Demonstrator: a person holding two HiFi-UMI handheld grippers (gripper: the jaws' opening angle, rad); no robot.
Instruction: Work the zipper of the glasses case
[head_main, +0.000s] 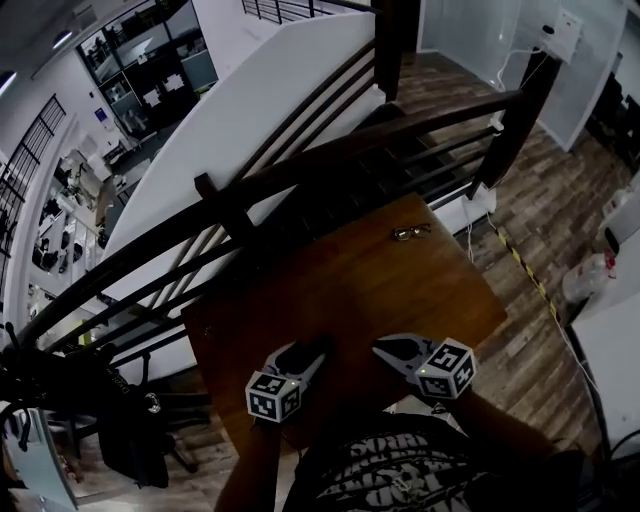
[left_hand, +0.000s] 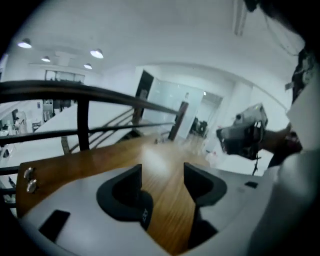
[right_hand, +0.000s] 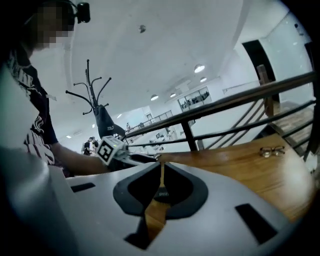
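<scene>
From the head view, a reddish-brown wooden table (head_main: 345, 285) stands against a dark wooden railing (head_main: 300, 172). A pair of thin-framed metal spectacles (head_main: 410, 232) lies near the table's far edge, well away from both tools. The white hand-held left gripper (head_main: 320, 350) and the white right gripper (head_main: 381, 348) rest over the near edge, with their tips pointing roughly toward each other and a gap between them. A dark oblong form (head_main: 300, 353) sits at the left gripper's jaws. It is too dark to tell whether this is the glasses case or the gripper's own black pads.

In the left gripper view, the left gripper (left_hand: 162, 168) has its black-padded jaws spread wide. Only the table (left_hand: 100, 161) shows between them, and they grip nothing. The right gripper (left_hand: 245, 136) appears off to the right, blurred.

In the right gripper view, the right gripper (right_hand: 161, 166) has its jaws closed tip to tip, holding nothing, with only a sliver of table (right_hand: 230, 165) visible through the gap behind the tips. Beyond it the left gripper (right_hand: 149, 159) hovers low over the wood. The spectacles (right_hand: 270, 150) lie far to the right. A black coat stand (right_hand: 96, 107) rises in the background.
</scene>
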